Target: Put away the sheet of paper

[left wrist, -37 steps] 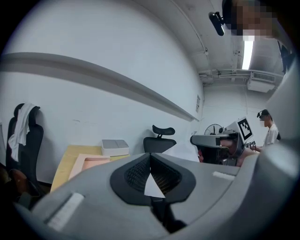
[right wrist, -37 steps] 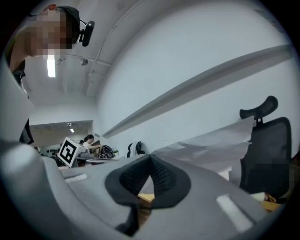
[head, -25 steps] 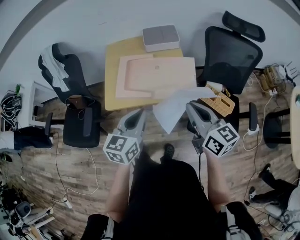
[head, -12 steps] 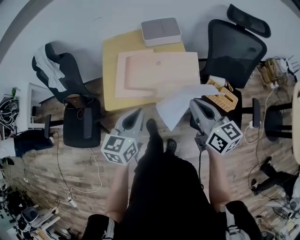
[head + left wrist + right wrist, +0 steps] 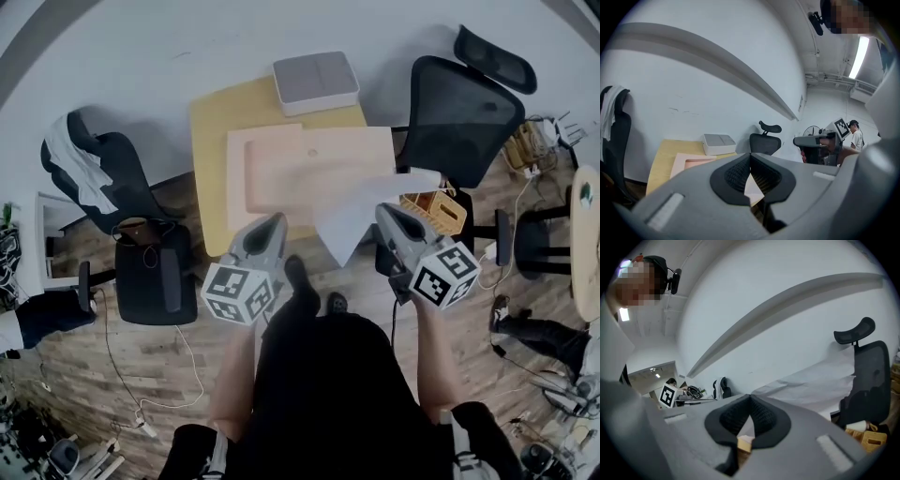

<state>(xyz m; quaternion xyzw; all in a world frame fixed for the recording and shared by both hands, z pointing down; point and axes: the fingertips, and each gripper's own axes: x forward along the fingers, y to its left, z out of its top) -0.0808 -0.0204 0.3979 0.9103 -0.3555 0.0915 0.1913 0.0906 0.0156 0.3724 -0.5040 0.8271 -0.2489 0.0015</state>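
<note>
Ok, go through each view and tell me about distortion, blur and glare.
Head view: strong fisheye, straight lines bow; the sheet of paper looks soft. Left gripper view: left tool fills the foreground out of focus, the ceiling light glares, mosaic patch top right. Right gripper view: right tool blurred up close, black round border, mosaic top left.

A pale yellow desk [image 5: 208, 141] stands upper centre of the frame. A wide, shallow pink tray [image 5: 281, 169] lies flat on it, and a grey-topped box [image 5: 316, 82] sits at its upper edge.
</note>
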